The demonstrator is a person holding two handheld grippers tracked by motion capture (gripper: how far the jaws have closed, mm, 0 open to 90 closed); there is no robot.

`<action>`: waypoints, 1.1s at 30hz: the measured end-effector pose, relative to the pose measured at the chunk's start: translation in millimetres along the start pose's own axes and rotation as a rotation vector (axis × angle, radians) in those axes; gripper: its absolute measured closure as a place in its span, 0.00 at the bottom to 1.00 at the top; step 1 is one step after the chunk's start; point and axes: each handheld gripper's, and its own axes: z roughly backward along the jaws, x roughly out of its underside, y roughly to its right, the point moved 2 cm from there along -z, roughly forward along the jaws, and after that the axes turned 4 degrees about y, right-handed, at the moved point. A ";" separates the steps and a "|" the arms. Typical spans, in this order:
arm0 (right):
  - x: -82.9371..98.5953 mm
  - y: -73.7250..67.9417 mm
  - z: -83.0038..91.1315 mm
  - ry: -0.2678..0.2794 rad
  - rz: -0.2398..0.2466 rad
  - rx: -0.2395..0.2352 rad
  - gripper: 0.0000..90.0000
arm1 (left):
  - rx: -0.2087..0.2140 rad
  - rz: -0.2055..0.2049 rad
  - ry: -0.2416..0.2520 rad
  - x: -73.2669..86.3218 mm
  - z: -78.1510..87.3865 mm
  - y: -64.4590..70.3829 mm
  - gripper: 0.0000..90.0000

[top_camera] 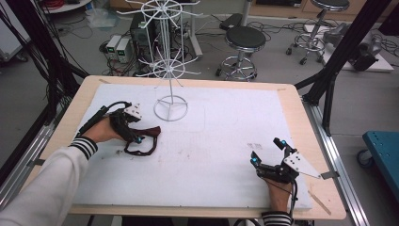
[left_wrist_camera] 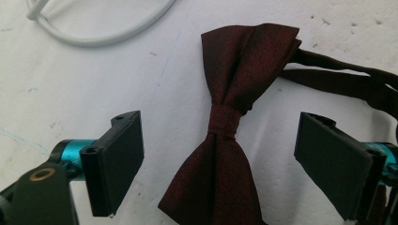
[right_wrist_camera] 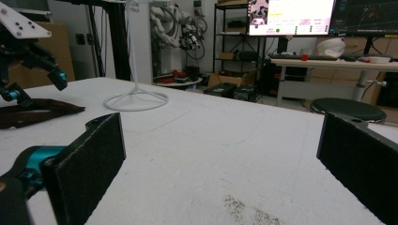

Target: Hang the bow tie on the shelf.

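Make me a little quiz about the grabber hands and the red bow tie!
1. True or false: the left gripper has its jaws open on either side of the bow tie.
2. What does the right gripper hold: A) strap, B) nothing, C) stand?
3. What white wire thing stands on the white mat behind the bow tie?

Key: 1 true; 2 B; 3 the wire stand.

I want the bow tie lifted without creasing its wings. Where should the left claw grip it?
Grip the bow tie at its narrow centre knot, coming straight down from above. It lies flat on the white mat, and the open left claw already straddles that waist, one jaw on each side.
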 end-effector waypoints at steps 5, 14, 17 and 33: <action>0.0 -0.1 -0.1 -0.001 0.004 0.000 0.01 | 0.016 -0.015 -0.005 0.8 -1.2 -0.8 0.33; 0.0 0.0 -0.2 0.000 0.005 0.000 0.01 | 0.036 -0.004 -0.045 5.8 -3.8 -4.3 0.53; 0.0 -0.1 -0.1 -0.001 0.001 0.000 0.01 | 0.038 -0.011 -0.060 6.7 -4.3 -3.7 0.63; 0.0 0.0 -0.1 -0.002 0.004 0.000 0.01 | 0.034 -0.001 -0.082 5.1 -3.8 -0.1 0.85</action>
